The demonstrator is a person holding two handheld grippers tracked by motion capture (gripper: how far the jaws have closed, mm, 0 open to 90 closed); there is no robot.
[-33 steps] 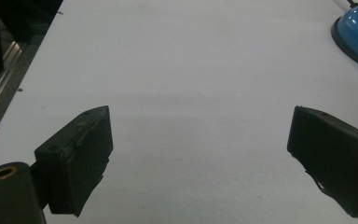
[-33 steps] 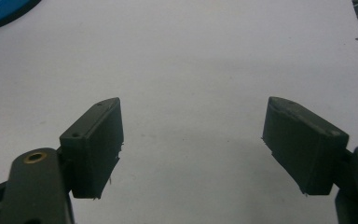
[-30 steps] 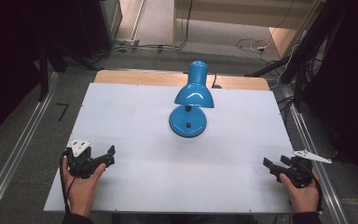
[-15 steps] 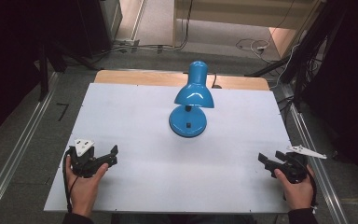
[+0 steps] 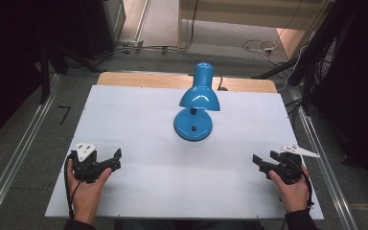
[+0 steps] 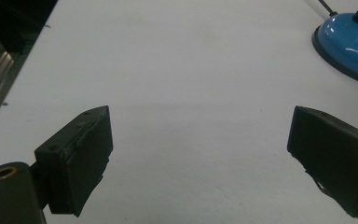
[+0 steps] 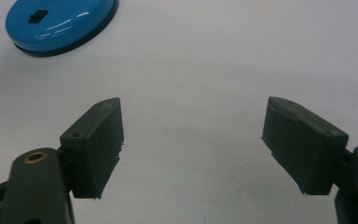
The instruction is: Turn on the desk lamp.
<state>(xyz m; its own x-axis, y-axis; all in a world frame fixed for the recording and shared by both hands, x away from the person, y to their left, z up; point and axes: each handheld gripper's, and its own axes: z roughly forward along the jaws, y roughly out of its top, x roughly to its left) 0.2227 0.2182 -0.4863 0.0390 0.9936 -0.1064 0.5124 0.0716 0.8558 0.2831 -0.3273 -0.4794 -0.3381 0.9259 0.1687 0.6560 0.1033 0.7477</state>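
Blue lamp [image 5: 196,108] stands upright at the white counter's [image 5: 139,115] far centre. Left gripper [image 5: 114,159] and right gripper [image 5: 263,160] rest near the front corners, fingers [image 6: 81,158] spread wide, empty, well apart from the lamp.

The high view looks forward and down from above the person's side, taking in the whole white table [image 5: 139,120], the floor around it and the blue lamp [image 5: 197,103] near the far middle. The left gripper view sits low and close over the tabletop, facing ahead, with the lamp's base [image 6: 349,44] at its upper right corner. The right gripper view looks down more steeply, also close, with that base [image 7: 58,23] at its upper left.
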